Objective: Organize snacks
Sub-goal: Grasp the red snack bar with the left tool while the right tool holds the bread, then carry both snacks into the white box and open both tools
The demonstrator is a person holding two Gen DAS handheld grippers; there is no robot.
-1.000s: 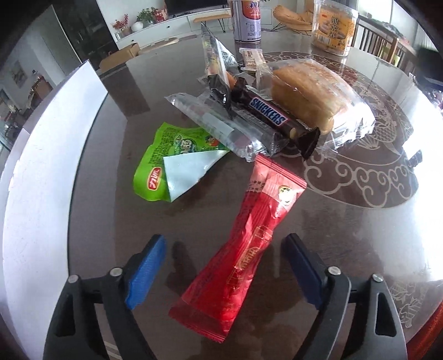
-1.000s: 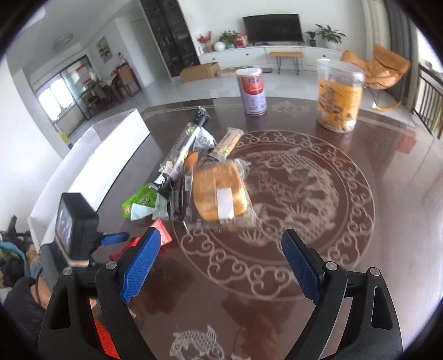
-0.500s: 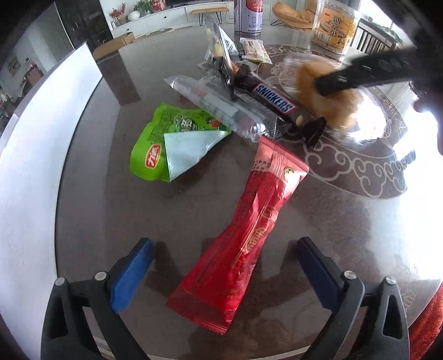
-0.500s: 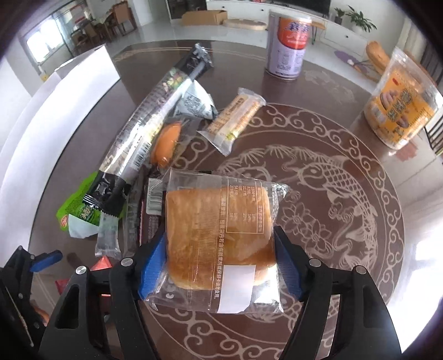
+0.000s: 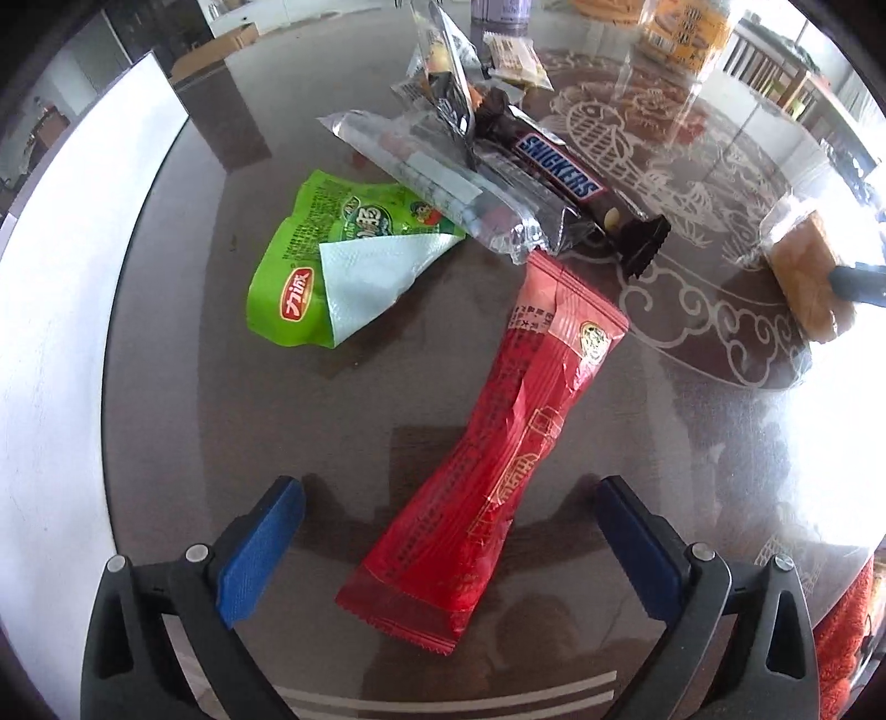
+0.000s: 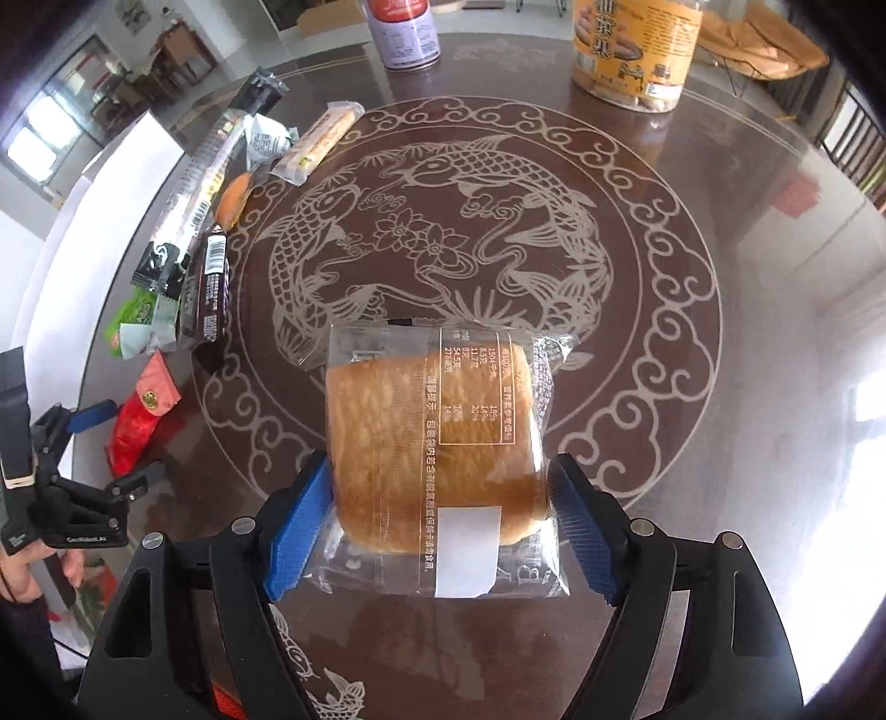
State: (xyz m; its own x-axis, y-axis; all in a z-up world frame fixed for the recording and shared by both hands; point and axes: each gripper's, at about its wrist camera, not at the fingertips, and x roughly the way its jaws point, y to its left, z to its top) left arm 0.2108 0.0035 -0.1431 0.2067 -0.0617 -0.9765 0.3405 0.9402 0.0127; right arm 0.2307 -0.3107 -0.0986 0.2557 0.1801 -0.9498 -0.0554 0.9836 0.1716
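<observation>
My right gripper is shut on a bread loaf in a clear bag, held over the dark round table; it also shows at the right edge of the left wrist view. My left gripper is open, its blue pads on either side of the lower end of a long red snack pack that lies on the table. A green snack bag, a silver pack and a Snickers bar lie piled beyond it.
A white box wall runs along the table's left edge. At the far side stand a can and a clear jar of snacks. A thin wafer pack and a long black pack lie at the pile's far end.
My right gripper closed on the bread loaf and carried it off the pile toward the table's middle. My left gripper stayed open over the red pack, shifting slightly closer.
</observation>
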